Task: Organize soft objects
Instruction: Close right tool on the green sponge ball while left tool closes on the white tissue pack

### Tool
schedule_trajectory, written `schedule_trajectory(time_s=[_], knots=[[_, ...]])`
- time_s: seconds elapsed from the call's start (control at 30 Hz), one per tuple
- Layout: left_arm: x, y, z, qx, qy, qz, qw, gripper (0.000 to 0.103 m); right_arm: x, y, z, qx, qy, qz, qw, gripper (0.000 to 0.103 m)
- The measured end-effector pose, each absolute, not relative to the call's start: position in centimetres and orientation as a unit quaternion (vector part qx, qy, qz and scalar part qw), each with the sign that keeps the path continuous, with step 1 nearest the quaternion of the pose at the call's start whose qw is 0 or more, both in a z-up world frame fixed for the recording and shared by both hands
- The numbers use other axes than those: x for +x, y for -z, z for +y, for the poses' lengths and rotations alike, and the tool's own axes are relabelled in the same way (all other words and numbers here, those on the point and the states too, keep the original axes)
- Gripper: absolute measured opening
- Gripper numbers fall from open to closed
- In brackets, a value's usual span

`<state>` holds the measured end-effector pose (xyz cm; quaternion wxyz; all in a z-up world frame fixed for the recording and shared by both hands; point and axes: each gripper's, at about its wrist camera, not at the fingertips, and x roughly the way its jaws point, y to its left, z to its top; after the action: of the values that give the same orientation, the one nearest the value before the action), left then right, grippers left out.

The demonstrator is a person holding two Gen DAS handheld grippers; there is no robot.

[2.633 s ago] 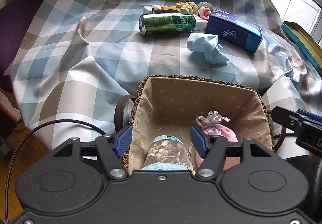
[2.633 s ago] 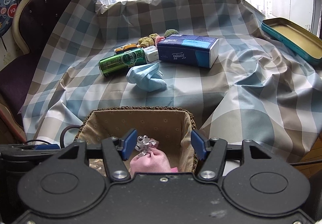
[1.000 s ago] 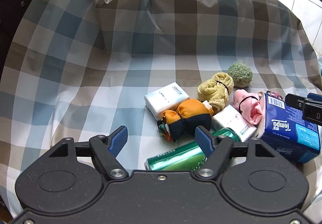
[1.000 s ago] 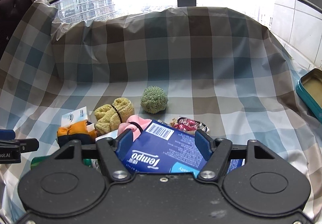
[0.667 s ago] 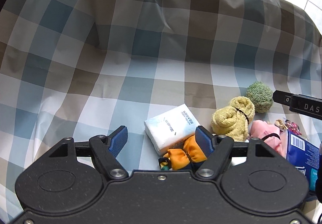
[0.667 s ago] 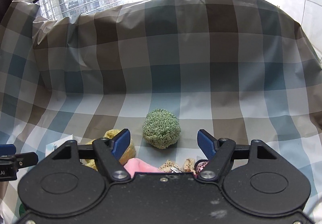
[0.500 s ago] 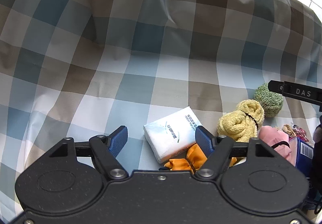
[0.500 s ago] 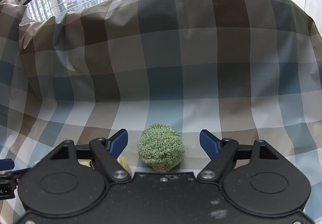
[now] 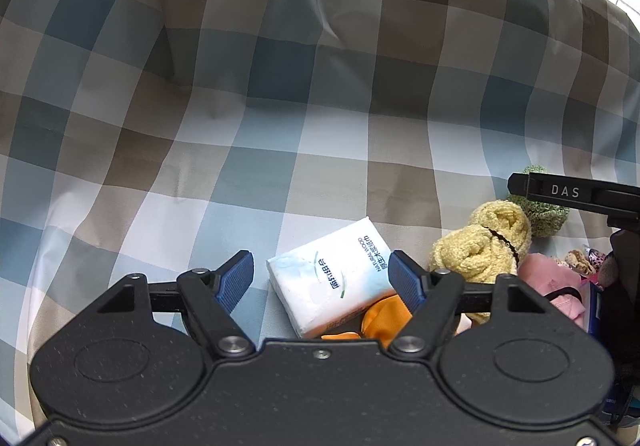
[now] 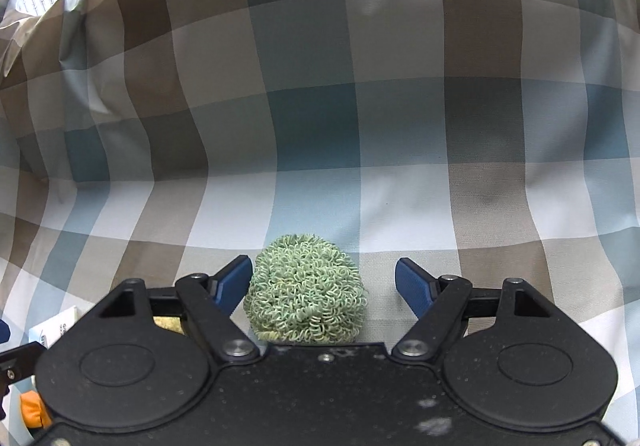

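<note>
Right tongs: right gripper (image 10: 324, 282) stands wide, blue pads either side of a curly pale-green yarn ball (image 10: 306, 288); the left pad sits just beside it, the right pad is clearly apart, so nothing is squeezed yet.
Left tongs: left gripper (image 9: 322, 280) is parted about halfway, bracketing a white plastic-wrapped tissue pack (image 9: 334, 282); the pads look clear of the wrapper, though the right one is very near its corner.
Likely reason: each tool seems lined up over its own soft item, so that both could be pinched and carried in one trip.
Task things: the green ball lies on the cloth at the far end of the cluster; the tissue pack lies flat, partly overlapping an orange fabric bundle (image 9: 386, 316).
Neighbours: a yellow fluffy rolled towel tied with a dark band (image 9: 484, 246) lies just right of the pack, a pink rolled cloth (image 9: 554, 282) beyond it.
Surface: blue, brown and white checked tablecloth (image 9: 280, 125), rising into a fold behind.
Risk: the left pads might catch the orange bundle too.
</note>
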<state>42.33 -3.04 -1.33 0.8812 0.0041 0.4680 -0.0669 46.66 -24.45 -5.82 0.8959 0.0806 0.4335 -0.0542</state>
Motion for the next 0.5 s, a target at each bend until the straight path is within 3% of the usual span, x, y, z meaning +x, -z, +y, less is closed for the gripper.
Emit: schedule_trajectory(time_s=[0.13, 0.2, 0.37, 0.43, 0.5], knots=[[42.9, 1.9, -2.9, -0.005, 0.060, 0.476, 0.877, 0.070, 46.5, 5.9, -22.6, 0.025, 0.057, 0.426, 0.903, 0.068], [43.1, 2.0, -3.0, -0.010, 0.059, 0.476, 0.877, 0.070, 46.4, 6.0, -22.1, 0.011, 0.057, 0.425, 0.904, 0.056], [43.4, 1.6, -3.3, -0.015, 0.062, 0.468, 0.881, 0.071, 46.3, 6.0, -22.4, 0.022, 0.057, 0.421, 0.905, 0.052], [43.6, 1.7, -3.6, -0.010, 0.059, 0.467, 0.882, 0.083, 46.2, 6.0, -22.5, 0.024, 0.058, 0.416, 0.907, 0.052], [43.9, 2.0, -3.9, -0.007, 0.057, 0.469, 0.881, 0.083, 46.0, 5.9, -22.6, 0.028, 0.065, 0.412, 0.909, 0.051]])
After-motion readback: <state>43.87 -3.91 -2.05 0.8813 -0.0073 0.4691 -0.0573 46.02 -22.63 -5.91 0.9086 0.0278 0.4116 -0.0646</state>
